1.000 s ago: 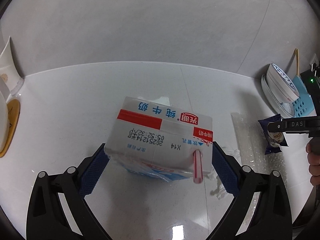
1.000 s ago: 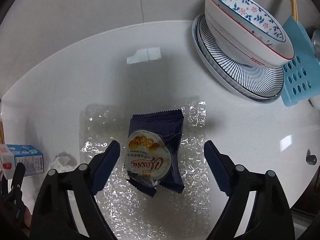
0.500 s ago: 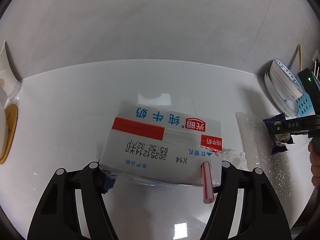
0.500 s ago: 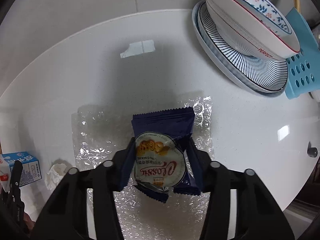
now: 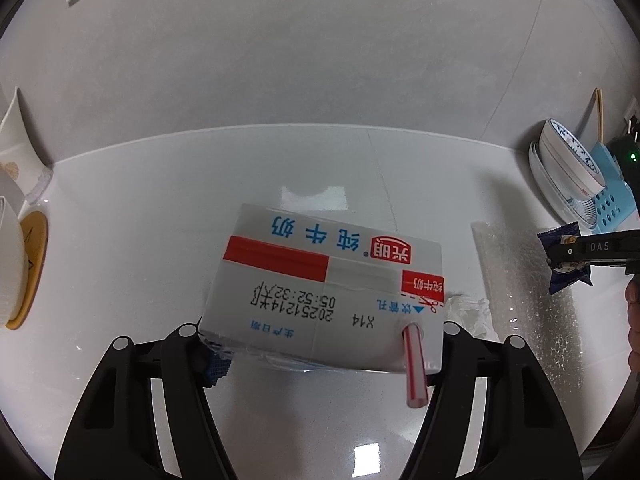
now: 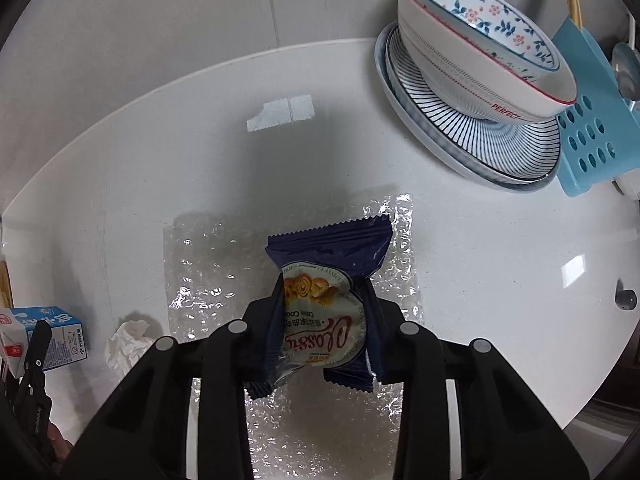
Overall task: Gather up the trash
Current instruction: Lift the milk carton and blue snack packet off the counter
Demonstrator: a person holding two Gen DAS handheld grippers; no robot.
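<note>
The milk carton is white with a red band, blue Chinese lettering and a printed date, and a red-and-white straw sticks out of its near right corner. It sits tilted, pinched at both sides. A crumpled tissue lies just right of it. Further right, the dark blue cookie wrapper with its round biscuit label is squeezed over the clear bubble wrap, which lies flat.
</note>
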